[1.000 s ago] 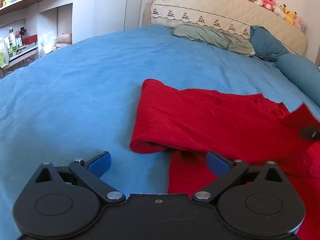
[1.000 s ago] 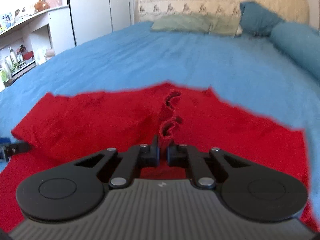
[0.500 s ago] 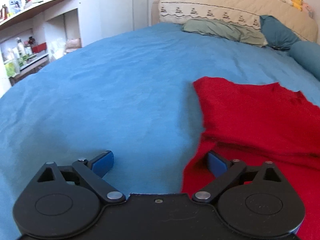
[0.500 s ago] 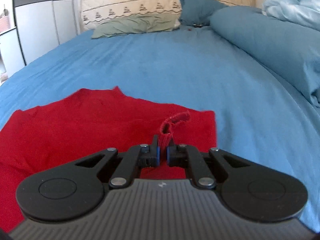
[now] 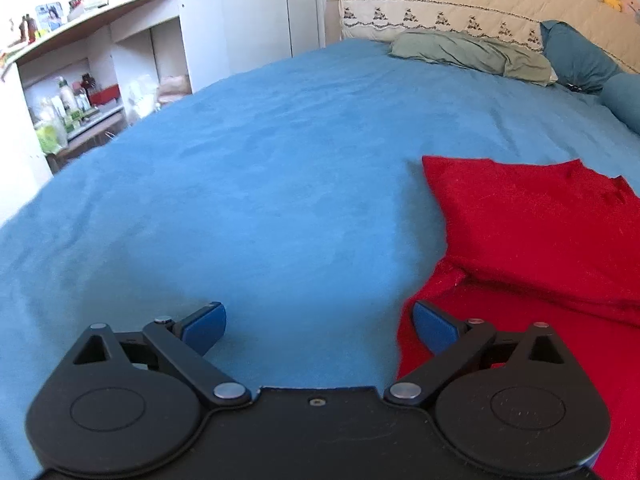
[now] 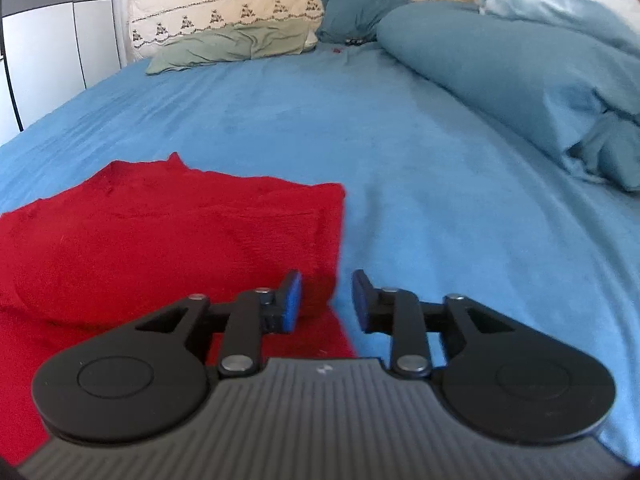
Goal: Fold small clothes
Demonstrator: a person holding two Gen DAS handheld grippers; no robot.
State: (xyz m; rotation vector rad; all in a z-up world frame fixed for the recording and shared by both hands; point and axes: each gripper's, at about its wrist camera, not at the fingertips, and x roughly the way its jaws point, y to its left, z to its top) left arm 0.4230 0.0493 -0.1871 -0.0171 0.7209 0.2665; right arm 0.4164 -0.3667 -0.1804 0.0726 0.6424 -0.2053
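A red garment (image 5: pixel 536 236) lies partly folded on the blue bedsheet (image 5: pixel 260 184), its upper layer doubled over the lower one. In the left wrist view it fills the right side, and my left gripper (image 5: pixel 320 322) hangs wide open over bare sheet just left of its edge, holding nothing. In the right wrist view the red garment (image 6: pixel 168 236) covers the left half. My right gripper (image 6: pixel 326 300) is over its right edge, jaws opening, with no cloth pinched between the blue pads.
A green pillow (image 6: pixel 236 44) and a dark blue pillow (image 6: pixel 352 8) lie against the cream headboard (image 5: pixel 460 8). A rolled blue duvet (image 6: pixel 508 76) runs along the bed's right side. White shelves (image 5: pixel 80 80) with bottles stand left of the bed.
My right gripper carried a pinched fold of the red cloth to the right, laid it down and let go. The left gripper's view swung left, so the garment now sits further right.
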